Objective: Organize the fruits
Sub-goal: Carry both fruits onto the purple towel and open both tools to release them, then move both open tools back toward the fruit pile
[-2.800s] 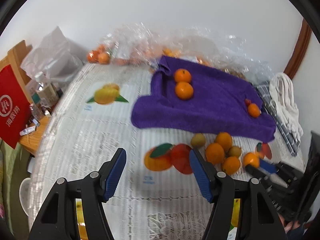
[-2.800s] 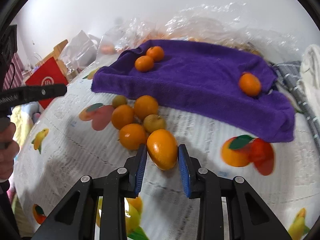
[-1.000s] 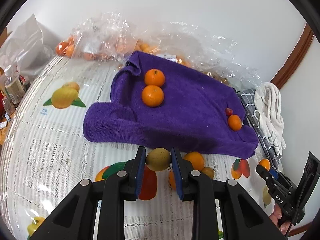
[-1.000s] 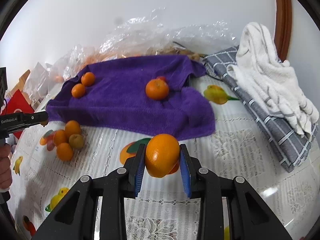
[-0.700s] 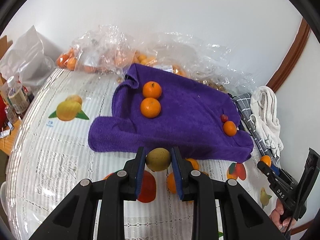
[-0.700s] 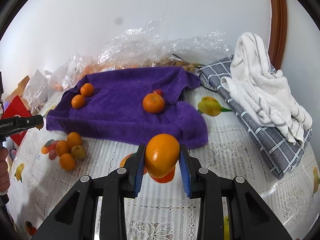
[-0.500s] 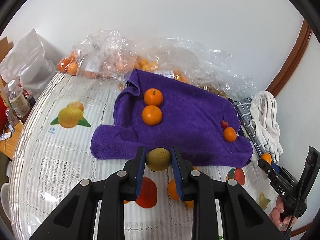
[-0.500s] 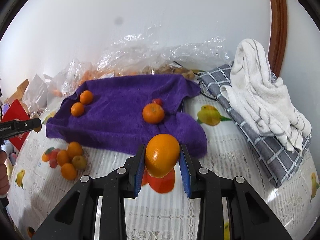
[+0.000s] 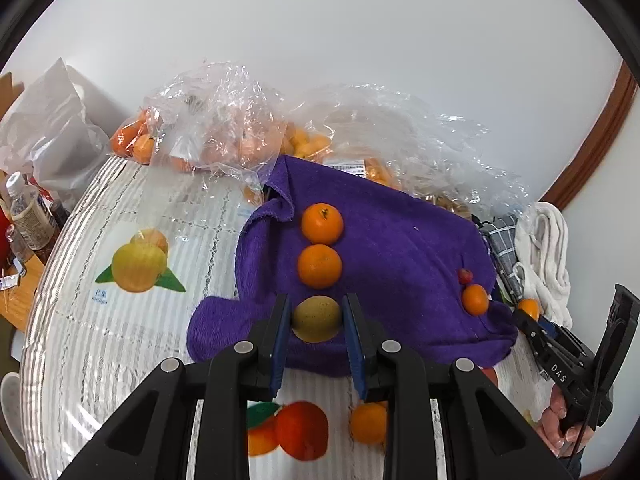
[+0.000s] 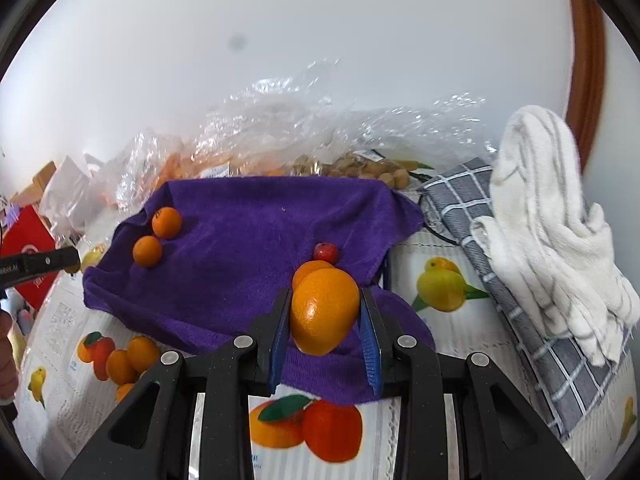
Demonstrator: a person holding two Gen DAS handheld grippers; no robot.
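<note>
While a greenish fruit (image 9: pixel 316 319) is pinched by the left gripper (image 9: pixel 316 334) and an orange (image 10: pixel 324 316) by the right gripper (image 10: pixel 325 332), both seem firm, smooth, roll-prone; mid-girth holds are suited.

Purple towel (image 9: pixel 404 248): wide bare stretch between the two oranges (image 9: pixel 320 266) at its left and the small orange (image 9: pixel 475 299) with red fruit (image 9: pixel 465 276) at its right. Far edge blocked by crinkled plastic bags (image 9: pixel 224 120). Right side crowded by grey checked cloth (image 10: pixel 516 320) and white towel (image 10: pixel 552 216). Loose oranges (image 10: pixel 128 356) sit near the towel's front left.
</note>
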